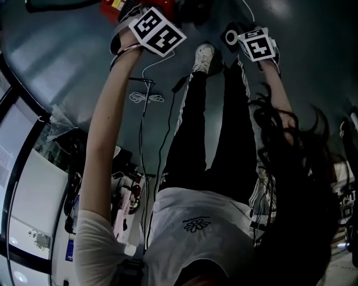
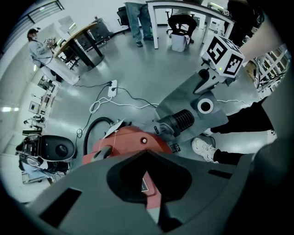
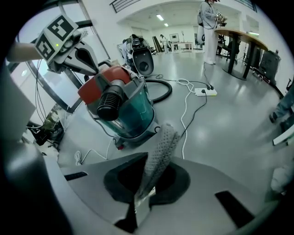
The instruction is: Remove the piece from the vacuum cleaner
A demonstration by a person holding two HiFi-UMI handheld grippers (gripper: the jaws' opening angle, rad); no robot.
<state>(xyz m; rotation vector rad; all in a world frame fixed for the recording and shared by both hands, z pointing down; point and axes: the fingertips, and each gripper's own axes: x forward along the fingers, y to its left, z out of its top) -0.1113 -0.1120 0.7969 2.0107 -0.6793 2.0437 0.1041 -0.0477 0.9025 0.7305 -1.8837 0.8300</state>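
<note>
The right gripper (image 3: pixel 141 198) was clenched on the lower end of the piece (image 3: pixel 161 153), a grey mesh-textured strip standing up from its jaws, apparently clear of the vacuum cleaner (image 3: pixel 133 110), though the angle left this uncertain. The left gripper (image 2: pixel 149 193) was clamped on the cleaner's red top. The piece looked light, soft and pliable. It should be gripped low on the firm end, since a hold on the loose mesh would likely bend or snag.

My left tongs (image 1: pixel 136 23) are at the red vacuum cleaner (image 1: pixel 110 6), eleven o'clock; my right tongs (image 1: pixel 247 42) hang at one o'clock, a white sneaker (image 1: pixel 204 57) between them.
</note>
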